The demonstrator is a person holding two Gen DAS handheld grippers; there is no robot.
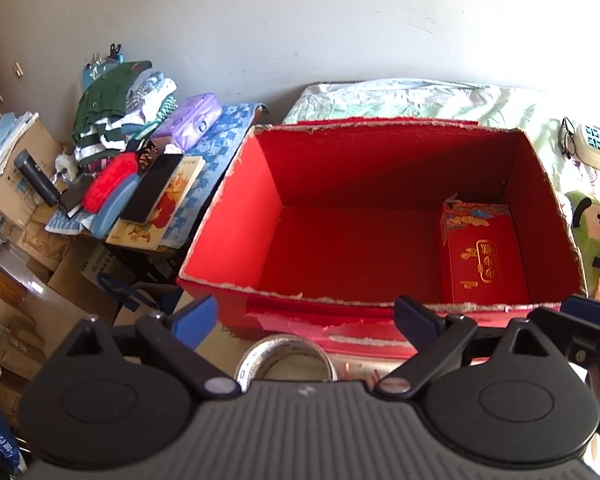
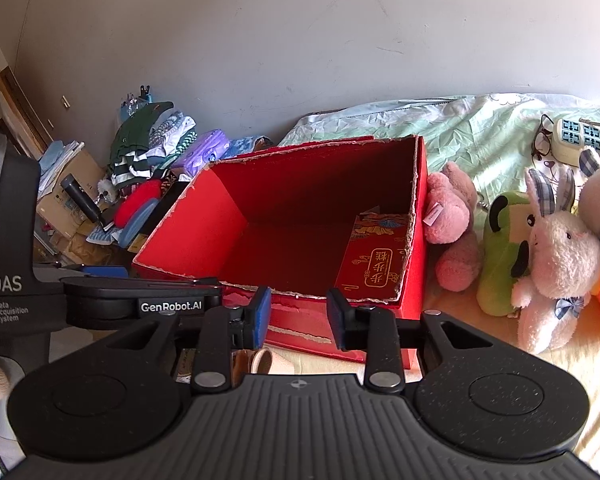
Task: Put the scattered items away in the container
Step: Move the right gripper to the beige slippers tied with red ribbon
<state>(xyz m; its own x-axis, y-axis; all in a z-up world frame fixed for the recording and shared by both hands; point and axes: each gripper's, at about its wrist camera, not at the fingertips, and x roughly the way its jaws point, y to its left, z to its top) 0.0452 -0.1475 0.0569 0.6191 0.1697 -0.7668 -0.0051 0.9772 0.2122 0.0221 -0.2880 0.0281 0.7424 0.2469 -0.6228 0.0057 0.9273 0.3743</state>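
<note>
Red cardboard box (image 1: 236, 216) holds red gift packet (image 1: 484, 256) far right; left gripper (image 1: 306, 316) spread wide, empty; right gripper (image 2: 298, 312) part-open, empty.

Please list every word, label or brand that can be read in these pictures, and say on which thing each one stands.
"GenRobot.AI": on the left claw's black body.
"DAS" and "Data Acquisition System": on the grey handle beside it.
Gold Chinese characters: on the red packet inside the red box; I cannot read them reliably.
Print on the tape roll and the book: too small.
</note>
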